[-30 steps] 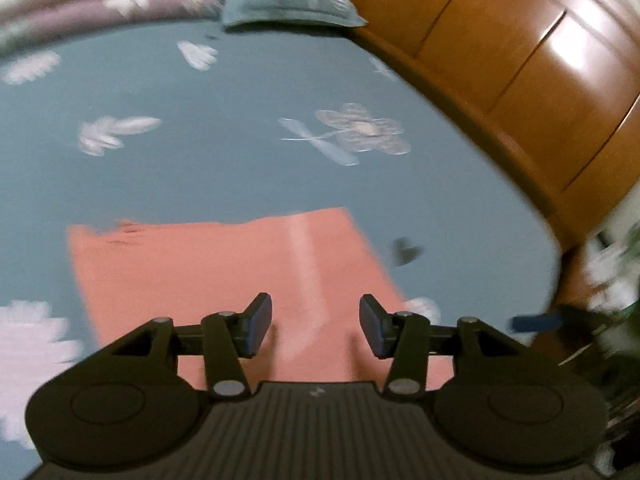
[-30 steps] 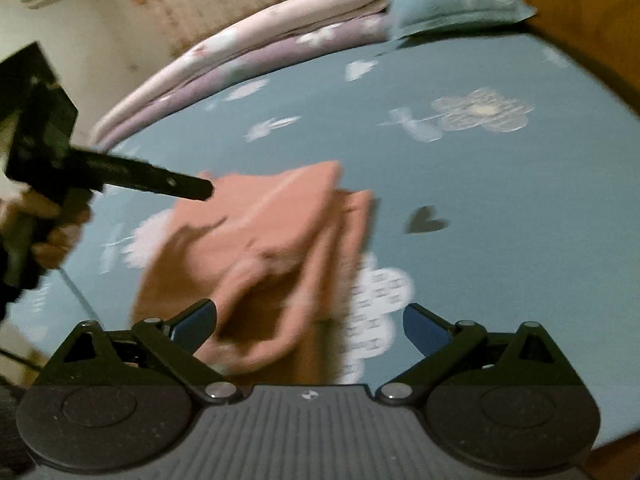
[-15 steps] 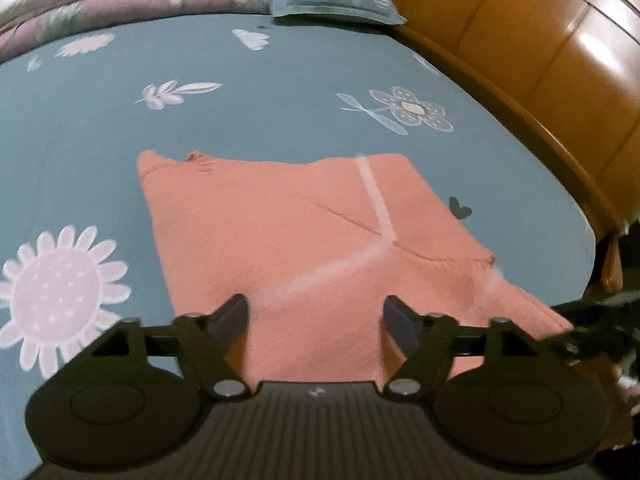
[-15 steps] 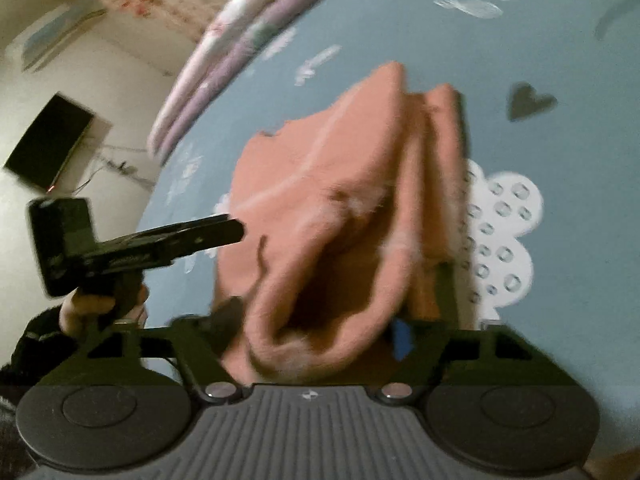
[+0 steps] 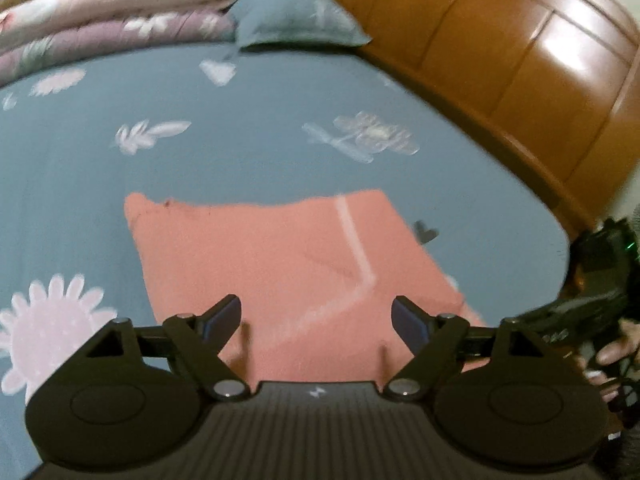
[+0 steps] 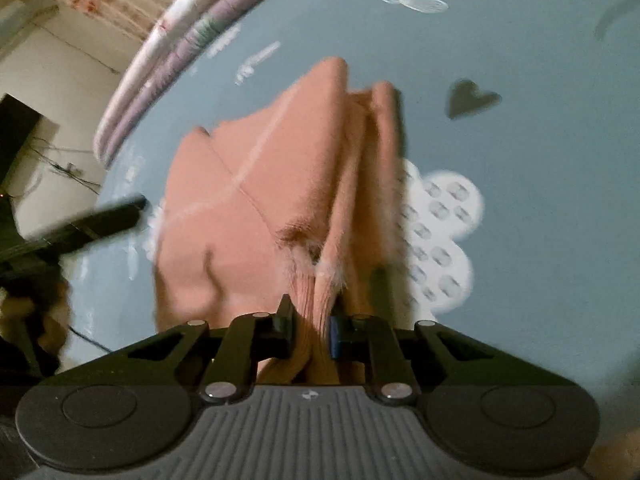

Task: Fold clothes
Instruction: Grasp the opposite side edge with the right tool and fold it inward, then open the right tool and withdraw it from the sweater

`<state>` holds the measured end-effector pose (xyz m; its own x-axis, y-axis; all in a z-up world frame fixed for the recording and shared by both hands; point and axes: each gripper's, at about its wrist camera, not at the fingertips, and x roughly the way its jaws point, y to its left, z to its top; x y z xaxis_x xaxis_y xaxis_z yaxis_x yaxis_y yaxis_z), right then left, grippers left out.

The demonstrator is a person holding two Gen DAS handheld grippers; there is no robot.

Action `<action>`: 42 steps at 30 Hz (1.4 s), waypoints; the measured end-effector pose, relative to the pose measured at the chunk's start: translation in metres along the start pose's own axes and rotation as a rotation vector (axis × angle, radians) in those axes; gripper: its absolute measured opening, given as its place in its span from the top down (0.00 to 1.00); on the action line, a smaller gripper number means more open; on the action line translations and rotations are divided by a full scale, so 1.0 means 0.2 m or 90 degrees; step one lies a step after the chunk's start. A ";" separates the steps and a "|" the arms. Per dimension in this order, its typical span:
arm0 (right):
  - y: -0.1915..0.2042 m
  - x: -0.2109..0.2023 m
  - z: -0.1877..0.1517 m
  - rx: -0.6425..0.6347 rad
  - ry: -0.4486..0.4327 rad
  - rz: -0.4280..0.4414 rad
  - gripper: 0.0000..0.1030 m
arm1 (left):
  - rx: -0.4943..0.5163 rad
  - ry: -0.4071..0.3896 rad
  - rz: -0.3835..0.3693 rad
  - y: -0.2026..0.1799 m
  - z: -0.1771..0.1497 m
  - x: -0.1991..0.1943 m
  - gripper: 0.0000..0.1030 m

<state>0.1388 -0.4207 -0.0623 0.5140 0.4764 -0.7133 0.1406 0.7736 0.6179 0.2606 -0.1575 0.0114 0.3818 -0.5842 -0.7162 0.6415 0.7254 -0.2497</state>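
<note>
Broadly, a grey-blue bedsheet printed with white flowers and leaves point(image 5: 248, 152) fills both views. Curved orange-brown wooden headboard point(image 5: 532, 72) runs along its far right side; a folded pink-and-mauve quilt point(image 5: 120, 12) lies along the far edge, with a grey-blue pillow point(image 5: 296, 20) just beside it.

Salmon-pink knitted garment with a pale stripe point(image 5: 280, 264) lies on the sheet, mostly flat in the left wrist view, near edge under the left gripper. In the right wrist view its right portion is lifted into upright folds point(image 6: 360, 184) rising toward the camera.

Left gripper point(image 5: 316, 320): jaws spread wide, above the garment's near edge, nothing between them.

Right gripper point(image 6: 311, 330): jaws pressed in on a ribbed, fuzzy-edged bunch of the garment, pinching it.

Small dark heart print point(image 6: 470, 98) on the sheet, right of the raised folds, apart from them.
</note>
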 end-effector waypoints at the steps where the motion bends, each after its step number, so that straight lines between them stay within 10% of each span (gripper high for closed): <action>1: -0.01 0.00 -0.01 0.011 -0.004 0.006 0.80 | 0.004 0.000 -0.004 0.00 0.00 0.01 0.20; 10: 0.06 0.01 0.12 0.003 -0.061 0.041 0.52 | 0.002 0.021 -0.006 0.10 -0.04 0.08 0.21; 21: 0.09 0.01 0.13 -0.013 -0.102 -0.033 0.68 | 0.053 0.005 -0.009 0.12 -0.02 0.24 0.17; 28: 0.12 0.01 0.25 -0.035 -0.107 -0.037 0.39 | 0.059 -0.029 -0.032 0.14 0.02 0.17 0.16; 33: 0.07 0.05 0.50 -0.052 -0.159 -0.071 0.38 | 0.044 -0.025 -0.021 0.18 0.00 0.14 0.17; 42: 0.48 0.49 0.82 -0.362 -0.040 -0.073 0.42 | 0.020 -0.025 -0.018 0.23 -0.06 0.07 0.17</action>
<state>0.3420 -0.3674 -0.0189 0.5737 0.3635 -0.7340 -0.2685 0.9301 0.2507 0.2870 -0.1280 -0.0172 0.3881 -0.6190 -0.6828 0.6731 0.6965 -0.2487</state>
